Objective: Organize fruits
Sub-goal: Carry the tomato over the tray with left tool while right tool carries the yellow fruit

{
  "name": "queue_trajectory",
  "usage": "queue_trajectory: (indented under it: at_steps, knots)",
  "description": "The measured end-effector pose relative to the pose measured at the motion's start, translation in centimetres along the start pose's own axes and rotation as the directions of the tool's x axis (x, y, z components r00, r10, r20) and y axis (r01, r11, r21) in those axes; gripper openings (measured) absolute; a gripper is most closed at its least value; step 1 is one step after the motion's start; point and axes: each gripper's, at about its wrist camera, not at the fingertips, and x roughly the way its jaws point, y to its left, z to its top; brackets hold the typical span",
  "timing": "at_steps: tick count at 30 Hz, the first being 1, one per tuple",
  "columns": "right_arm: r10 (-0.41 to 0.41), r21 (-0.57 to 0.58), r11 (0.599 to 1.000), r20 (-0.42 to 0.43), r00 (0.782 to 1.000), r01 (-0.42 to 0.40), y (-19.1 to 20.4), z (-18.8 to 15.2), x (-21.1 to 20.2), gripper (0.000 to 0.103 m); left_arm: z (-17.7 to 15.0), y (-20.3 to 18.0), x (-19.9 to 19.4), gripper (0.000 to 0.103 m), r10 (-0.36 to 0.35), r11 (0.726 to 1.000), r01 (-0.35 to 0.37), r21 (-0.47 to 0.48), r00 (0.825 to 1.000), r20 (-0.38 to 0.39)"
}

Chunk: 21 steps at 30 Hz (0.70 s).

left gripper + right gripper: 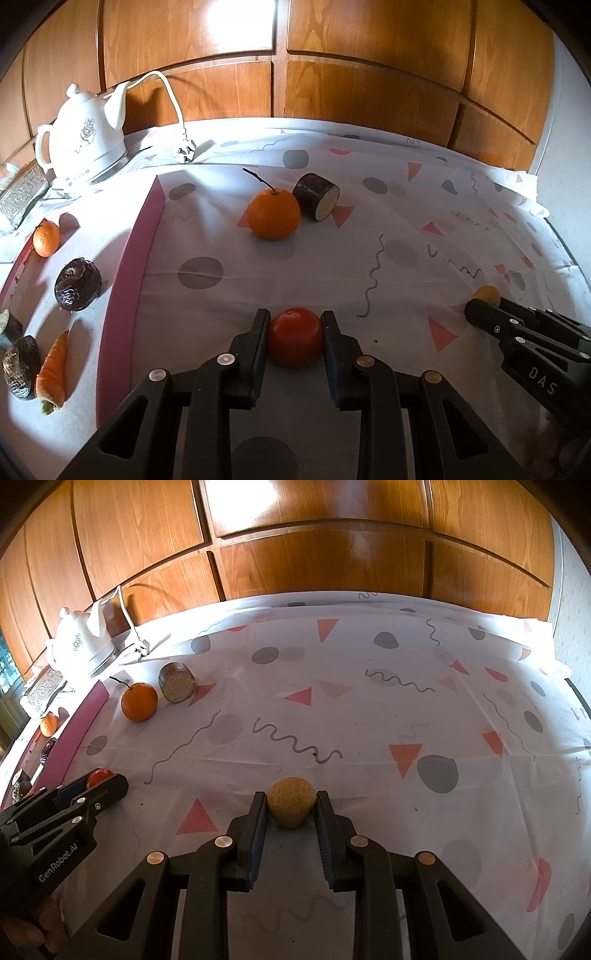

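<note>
My left gripper [295, 320] is shut on a red tomato [294, 335] just above the patterned cloth. My right gripper [291, 798] is shut on a round tan fruit [291, 801]; it shows at the right of the left wrist view [476, 314], the fruit [487, 294] behind its tip. An orange with a stem [273, 212] and a dark cut cylinder [317, 195] lie further back on the cloth. A pink-rimmed tray [140, 236] on the left holds a small orange [46, 239], dark wrinkled fruits [77, 284], and a carrot [53, 373].
A white kettle [83, 136] with its cord and plug [186, 151] stands at the back left. A glass dish [22, 195] sits beside it. Wooden panels [332, 55] close the back. The table edge runs along the right.
</note>
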Motion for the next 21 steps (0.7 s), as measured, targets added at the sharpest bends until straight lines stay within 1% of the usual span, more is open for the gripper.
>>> queue_trajectory:
  at_steps: [16,21]
  knots:
    - [-0.001,0.0,1.0,0.002,1.0,0.001,0.0,0.0,0.0,0.026,0.1,0.0,-0.3,0.027,-0.003,1.0,0.003,0.003,1.0,-0.008]
    - [-0.044,-0.037,0.998,0.003,0.999,0.044,0.8,0.1,0.2,0.026,-0.1,-0.3,-1.1,0.027,-0.003,1.0,0.003,0.017,1.0,-0.027]
